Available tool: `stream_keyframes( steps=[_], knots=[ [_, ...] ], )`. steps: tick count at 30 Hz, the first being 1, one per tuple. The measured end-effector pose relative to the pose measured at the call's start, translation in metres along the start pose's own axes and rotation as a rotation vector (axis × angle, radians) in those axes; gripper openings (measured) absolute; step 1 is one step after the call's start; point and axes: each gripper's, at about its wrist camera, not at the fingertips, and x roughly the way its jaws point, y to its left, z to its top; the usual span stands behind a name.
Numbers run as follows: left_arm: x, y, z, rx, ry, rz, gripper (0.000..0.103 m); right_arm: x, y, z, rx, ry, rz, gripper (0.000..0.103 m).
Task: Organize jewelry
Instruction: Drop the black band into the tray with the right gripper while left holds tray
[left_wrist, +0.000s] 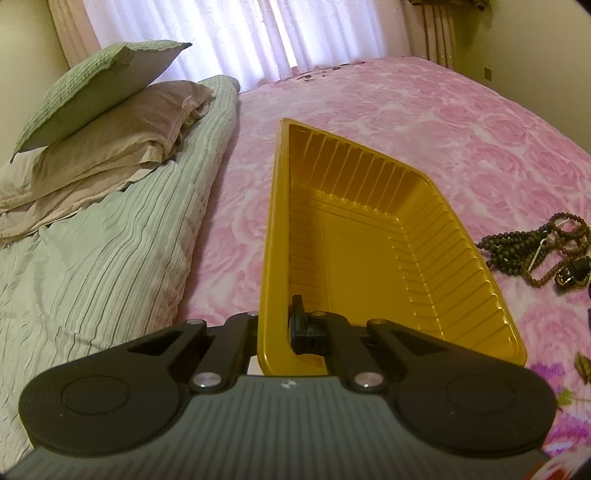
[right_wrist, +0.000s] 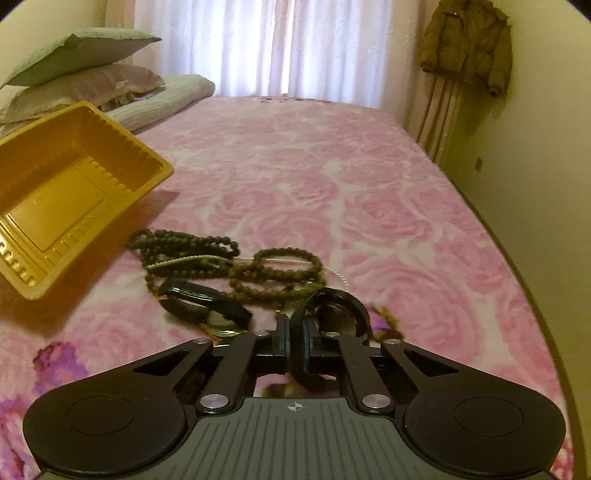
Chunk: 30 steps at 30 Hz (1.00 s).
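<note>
On the pink bed (right_wrist: 369, 192), a heap of jewelry is spread: dark beads (right_wrist: 207, 254), a thin chain (right_wrist: 184, 261) and two black bangles. The nearer bangle (right_wrist: 332, 306) is gripped at its rim by the right claw (right_wrist: 295, 347), whose jaws are closed on it; its ring is seen standing on edge, just beyond the fingertips. The second bangle (right_wrist: 203, 299) is left lying just to the left of it, touching the beads. The yellow tray (left_wrist: 369, 236) is held by the left claw (left_wrist: 275, 332), closed on the near wall, and is tilted up from the bed. Nothing is seen inside the tray. The tray lies to the left of the heap, near it, with its long axis running away from the left claw. The coming move, probably, is a short carry of the bangle leftwards over the tray's rim.
</note>
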Motion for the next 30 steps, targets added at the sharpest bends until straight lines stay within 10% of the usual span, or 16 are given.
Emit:
stream_keyframes(
  steps=[7, 20, 30],
  knots=[
    [-0.003, -0.001, -0.004, 0.001, -0.009, -0.02, 0.003, -0.013, 0.009, 0.024, -0.045, -0.063, 0.007, 0.003],
    [0.0, 0.005, -0.008, -0.011, -0.017, -0.041, 0.003, 0.003, 0.153, 0.066, -0.211, -0.069, 0.499, 0.003],
    [0.002, 0.006, -0.011, -0.013, -0.019, -0.044, 0.003, 0.002, 0.154, 0.053, -0.156, -0.097, 0.504, 0.004]
  ],
)
